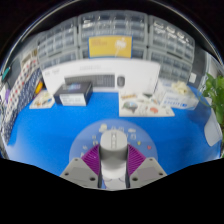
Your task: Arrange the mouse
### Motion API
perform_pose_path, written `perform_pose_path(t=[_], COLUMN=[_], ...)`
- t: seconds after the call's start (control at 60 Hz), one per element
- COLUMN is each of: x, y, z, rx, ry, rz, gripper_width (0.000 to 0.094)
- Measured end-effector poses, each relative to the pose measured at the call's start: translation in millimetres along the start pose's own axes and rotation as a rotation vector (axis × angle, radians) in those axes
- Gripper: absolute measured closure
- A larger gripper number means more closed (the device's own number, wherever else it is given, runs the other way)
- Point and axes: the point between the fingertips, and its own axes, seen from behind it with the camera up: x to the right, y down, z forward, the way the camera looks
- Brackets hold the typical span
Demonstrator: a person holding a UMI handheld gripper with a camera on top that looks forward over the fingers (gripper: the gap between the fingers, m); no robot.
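Observation:
A grey computer mouse (113,141) sits between the two purple pads (93,160) of my gripper (112,154), its length pointing away from me. Both fingers press on its sides, so the gripper is shut on the mouse. Under and around the mouse lies a pale grey round mat (88,135) on the blue table (45,135). I cannot tell whether the mouse rests on the mat or hangs just above it. The rear of the mouse is hidden between the fingers.
Beyond the mat a black box (73,93) stands at the left and printed sheets (146,104) lie at the right. A long white board (100,72) with a small dark object (121,81) runs across the back. Shelving with a yellow sign (110,46) stands behind. A green plant (214,95) is far right.

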Motion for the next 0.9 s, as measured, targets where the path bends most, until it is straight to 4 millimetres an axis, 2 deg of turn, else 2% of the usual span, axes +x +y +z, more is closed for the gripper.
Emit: perform_pose_path(t=[0.083,0.133,0.367,0.467,0.483,0.5,0.517,0.533,0.55,0.7,0.9], x=[1,1,3,5,5,5,4,3,2,-3,3], y=[-2,-2,-1,2,2,-1,-5,-9,-13,-58,-111], z=[-1,0,1,-5,-7,-10,-14,-18,-22,-70,-139], rx=[0.016,0.013,-0.001,-0.047,-0.05,-0.048,-0.042,-0.034,-0.026,0.069,0.187], ry=[-0.012,-0.017,-0.008,0.025,0.029,0.03,0.029,0.026,0.023,-0.012,-0.038], rz=[0.039,0.04,0.026,-0.013,-0.023,-0.032,-0.038,-0.04,-0.039,-0.001,0.014], gripper_width=[0.0608,0.0582,0.0443,0.0329,0.0247,0.0242,0.0146,0.0152,0.0056,0.0069,0.0068])
